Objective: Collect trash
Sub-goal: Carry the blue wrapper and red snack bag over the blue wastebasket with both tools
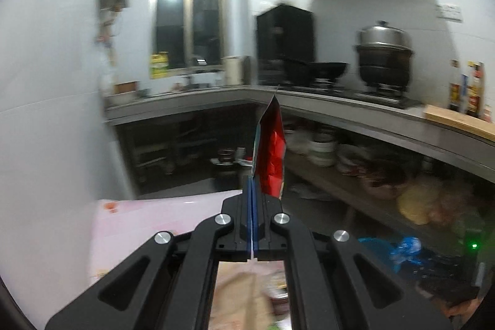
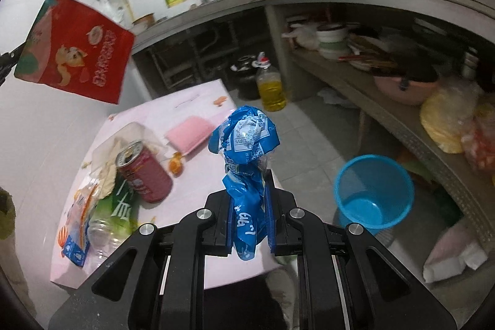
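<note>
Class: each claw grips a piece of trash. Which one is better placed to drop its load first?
Right, probably: the right claw grips the blue wrapper near the blue bin.

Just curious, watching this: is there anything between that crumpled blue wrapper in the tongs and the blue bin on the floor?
Nothing visible. The blue wrapper sits clamped in the right tongs, and the blue bin stands open on bare floor to the right of the pink table.
</note>
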`<state>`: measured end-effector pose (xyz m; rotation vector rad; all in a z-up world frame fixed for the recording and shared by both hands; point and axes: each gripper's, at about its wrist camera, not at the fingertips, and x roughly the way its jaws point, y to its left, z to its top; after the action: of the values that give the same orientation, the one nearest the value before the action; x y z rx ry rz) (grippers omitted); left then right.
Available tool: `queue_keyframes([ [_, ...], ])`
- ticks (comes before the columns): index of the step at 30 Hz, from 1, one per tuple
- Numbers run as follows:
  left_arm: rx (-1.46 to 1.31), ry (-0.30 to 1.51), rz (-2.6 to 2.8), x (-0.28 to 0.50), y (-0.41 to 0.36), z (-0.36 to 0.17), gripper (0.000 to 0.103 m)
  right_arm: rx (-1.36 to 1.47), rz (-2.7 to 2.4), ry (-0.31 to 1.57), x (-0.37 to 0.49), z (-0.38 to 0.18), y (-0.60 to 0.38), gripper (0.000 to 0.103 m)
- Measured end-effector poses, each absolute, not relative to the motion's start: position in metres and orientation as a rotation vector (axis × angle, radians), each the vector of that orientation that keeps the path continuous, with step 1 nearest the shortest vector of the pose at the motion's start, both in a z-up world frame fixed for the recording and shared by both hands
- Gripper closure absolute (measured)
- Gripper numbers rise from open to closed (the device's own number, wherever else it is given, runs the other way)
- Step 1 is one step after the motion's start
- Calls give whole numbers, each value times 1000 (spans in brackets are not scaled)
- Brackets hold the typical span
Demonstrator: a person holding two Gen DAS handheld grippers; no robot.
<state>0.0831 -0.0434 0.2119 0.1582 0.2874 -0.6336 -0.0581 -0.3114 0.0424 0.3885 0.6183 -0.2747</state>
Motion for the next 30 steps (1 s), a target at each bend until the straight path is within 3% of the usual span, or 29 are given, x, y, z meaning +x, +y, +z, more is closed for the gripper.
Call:
queue_keyframes([
  [11, 268, 557, -1006, 73, -252, 153, 103, 536, -453, 625, -112, 11, -387, 88],
  [20, 424, 891, -1065, 88, -424, 43, 103, 710, -567, 714, -119, -61, -451, 88],
  [26, 588, 915, -1004, 94, -507, -23, 102, 789, -614, 756, -118, -96, -478, 88],
  [29, 623, 1021, -1039, 99, -532, -61, 97, 814, -631, 780, -120, -110, -486, 88],
  [30, 628, 1083, -1042, 102, -542, -78, 90, 823, -638, 791, -119, -116, -489, 88],
])
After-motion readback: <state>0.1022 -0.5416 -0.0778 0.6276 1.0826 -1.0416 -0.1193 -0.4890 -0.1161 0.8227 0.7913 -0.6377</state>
